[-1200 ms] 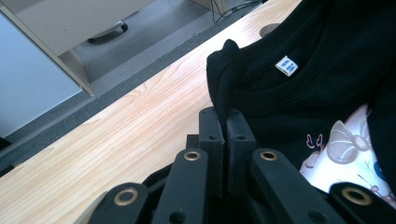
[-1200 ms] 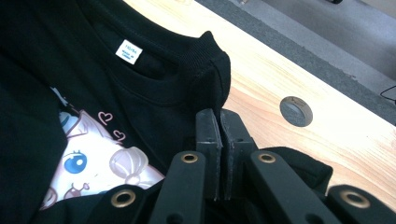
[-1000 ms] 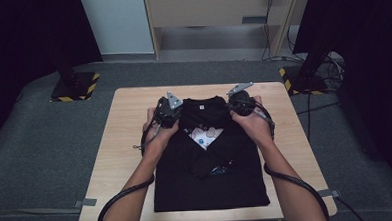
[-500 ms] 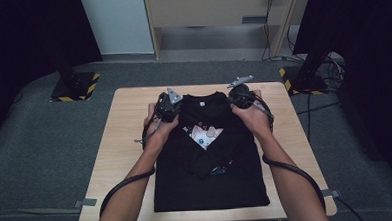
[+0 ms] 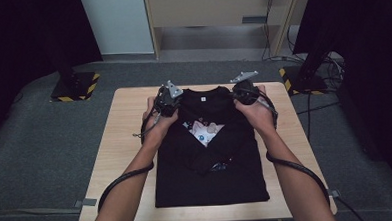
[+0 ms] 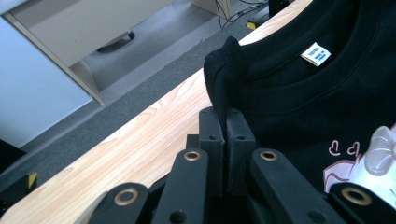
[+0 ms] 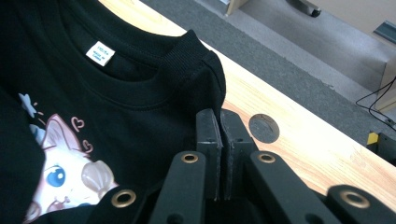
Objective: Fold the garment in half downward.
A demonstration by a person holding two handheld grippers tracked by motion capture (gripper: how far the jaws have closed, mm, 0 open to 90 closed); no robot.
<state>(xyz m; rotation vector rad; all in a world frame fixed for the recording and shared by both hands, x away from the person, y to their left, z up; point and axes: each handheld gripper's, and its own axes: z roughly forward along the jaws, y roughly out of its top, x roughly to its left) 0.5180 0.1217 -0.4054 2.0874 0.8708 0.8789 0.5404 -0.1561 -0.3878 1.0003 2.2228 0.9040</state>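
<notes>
A black T-shirt [image 5: 212, 175] lies flat on the wooden table [image 5: 129, 123], sleeves folded inward over a cartoon print [image 5: 204, 131]. My left gripper [image 5: 171, 105] is shut on the shirt's left shoulder beside the collar. In the left gripper view the jaws [image 6: 226, 116] pinch a raised fold of black fabric [image 6: 224, 70], with the neck label [image 6: 315, 53] beyond. My right gripper [image 5: 241, 96] is shut on the other shoulder. In the right gripper view its jaws [image 7: 219, 119] clamp the fabric edge [image 7: 205, 74] next to the ribbed collar, with the label [image 7: 99, 52] to the left.
A round hole [image 7: 264, 128] sits in the tabletop just past the right jaws. Stand bases with yellow-black stripes [image 5: 75, 85] [image 5: 302, 78] flank the table's far corners. Cables [image 5: 327, 64] lie on the floor at the right. A cabinet [image 5: 215, 14] stands behind.
Both grippers keep their hold on the shoulders. They and the shirt's top have crept slightly toward the table's far edge.
</notes>
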